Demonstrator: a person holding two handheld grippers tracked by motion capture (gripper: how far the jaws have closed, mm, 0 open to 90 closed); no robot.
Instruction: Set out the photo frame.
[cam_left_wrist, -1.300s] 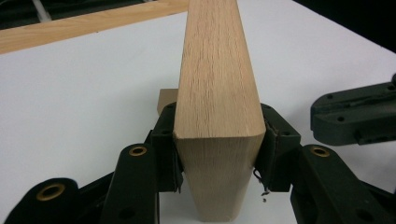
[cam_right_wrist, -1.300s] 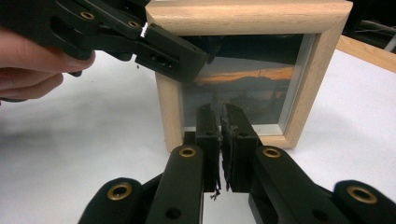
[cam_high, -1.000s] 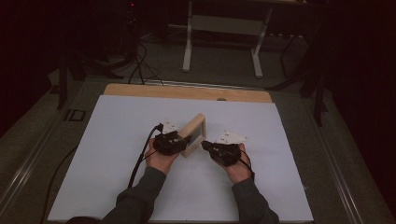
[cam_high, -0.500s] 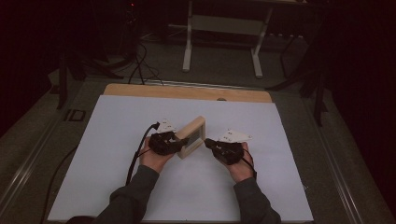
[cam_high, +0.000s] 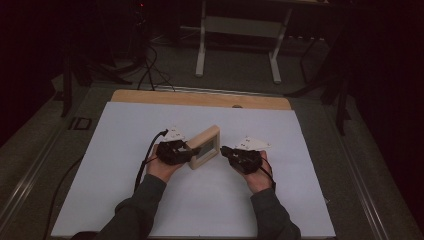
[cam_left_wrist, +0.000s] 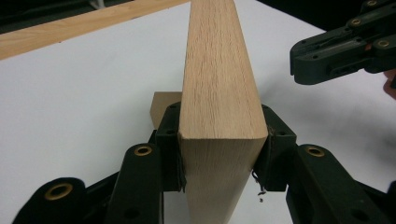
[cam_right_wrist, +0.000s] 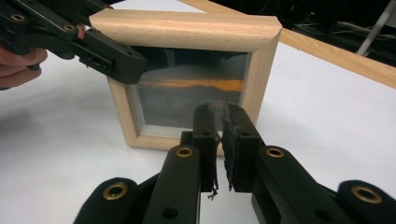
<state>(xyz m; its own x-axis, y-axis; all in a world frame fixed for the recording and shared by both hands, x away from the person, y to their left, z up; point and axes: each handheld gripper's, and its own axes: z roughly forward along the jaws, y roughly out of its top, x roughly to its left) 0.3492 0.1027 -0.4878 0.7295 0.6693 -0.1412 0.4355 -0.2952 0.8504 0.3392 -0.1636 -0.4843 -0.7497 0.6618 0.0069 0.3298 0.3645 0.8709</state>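
Observation:
A small light-wood picture frame (cam_high: 204, 146) with a glass front stands upright on edge on the white table top. My left gripper (cam_high: 191, 150) is shut on it, one pad on each face of the frame (cam_left_wrist: 217, 84) at its near end. My right gripper (cam_high: 224, 150) hovers just right of the frame and points at its glass side (cam_right_wrist: 187, 93). The right gripper's (cam_right_wrist: 220, 116) jaws are shut, with only a thin slit and nothing between them. The left gripper (cam_right_wrist: 112, 58) clamps the frame's upper left corner in the right gripper view. The right gripper (cam_left_wrist: 322, 51) hangs at the upper right in the left gripper view.
A white sheet (cam_high: 125, 175) covers the table, with a bare wooden strip (cam_high: 200, 98) along its far edge. A small wooden block (cam_left_wrist: 161, 107) pokes out behind the frame. Beyond the table stand metal legs (cam_high: 202, 45) and floor cables (cam_high: 145, 65).
Hardly anything: the left hand has edged slightly left with the frame still gripped, and the right gripper has kept still.

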